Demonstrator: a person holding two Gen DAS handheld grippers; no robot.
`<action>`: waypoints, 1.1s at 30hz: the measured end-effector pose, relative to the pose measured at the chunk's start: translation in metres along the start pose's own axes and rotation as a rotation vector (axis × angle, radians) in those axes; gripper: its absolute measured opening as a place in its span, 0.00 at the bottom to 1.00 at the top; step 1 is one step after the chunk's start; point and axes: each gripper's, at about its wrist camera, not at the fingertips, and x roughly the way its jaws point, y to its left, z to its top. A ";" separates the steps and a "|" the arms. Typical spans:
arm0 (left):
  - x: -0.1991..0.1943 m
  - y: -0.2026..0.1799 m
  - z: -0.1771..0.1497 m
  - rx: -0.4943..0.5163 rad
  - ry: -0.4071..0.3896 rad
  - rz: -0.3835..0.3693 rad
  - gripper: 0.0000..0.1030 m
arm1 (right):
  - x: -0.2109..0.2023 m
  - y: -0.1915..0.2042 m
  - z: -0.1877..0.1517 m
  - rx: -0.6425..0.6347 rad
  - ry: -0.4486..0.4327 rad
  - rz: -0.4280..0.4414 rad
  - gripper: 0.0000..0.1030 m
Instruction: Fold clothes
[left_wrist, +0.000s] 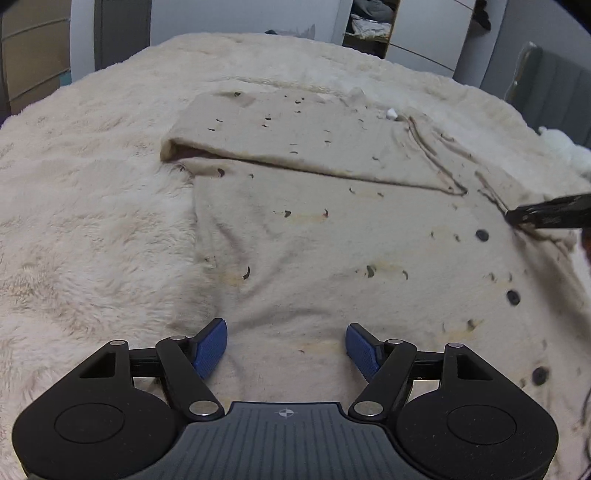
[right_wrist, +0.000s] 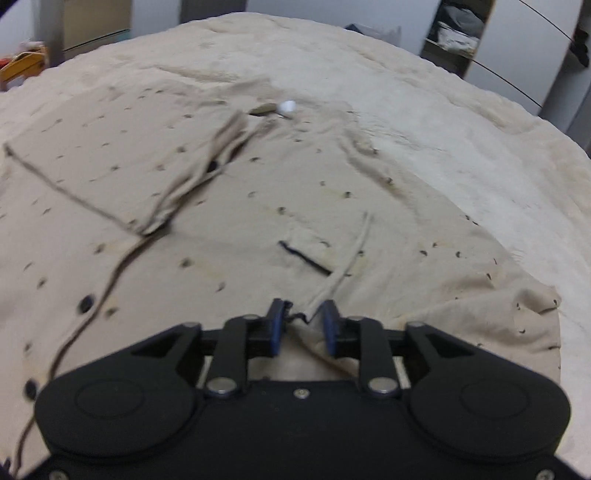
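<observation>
A beige button-up shirt (left_wrist: 332, 229) with small dark marks and dark buttons lies spread on a fluffy cream blanket (left_wrist: 92, 229). Its left sleeve (left_wrist: 280, 136) is folded across the chest. My left gripper (left_wrist: 286, 347) is open, blue pads wide apart just above the shirt's lower left part, holding nothing. In the right wrist view the shirt (right_wrist: 258, 206) fills the frame. My right gripper (right_wrist: 303, 325) has its pads close around a raised fold of the shirt's fabric (right_wrist: 314, 332). The right gripper's tip also shows in the left wrist view (left_wrist: 517, 216) at the shirt's front placket.
The blanket covers a bed. Behind it stand white wardrobe doors and open shelves with folded clothes (left_wrist: 369, 26). A grey headboard (left_wrist: 554, 92) is at the far right. A small white object (left_wrist: 391, 112) lies near the collar.
</observation>
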 end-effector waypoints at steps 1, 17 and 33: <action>0.002 -0.001 -0.002 0.009 -0.001 0.008 0.67 | -0.008 -0.002 -0.002 -0.015 -0.009 0.007 0.41; 0.009 -0.008 -0.012 0.025 -0.078 -0.016 0.79 | -0.053 -0.088 -0.048 -0.001 -0.019 -0.135 0.45; 0.016 -0.009 -0.012 0.049 -0.088 -0.020 0.82 | 0.067 -0.058 0.044 0.174 0.069 -0.104 0.43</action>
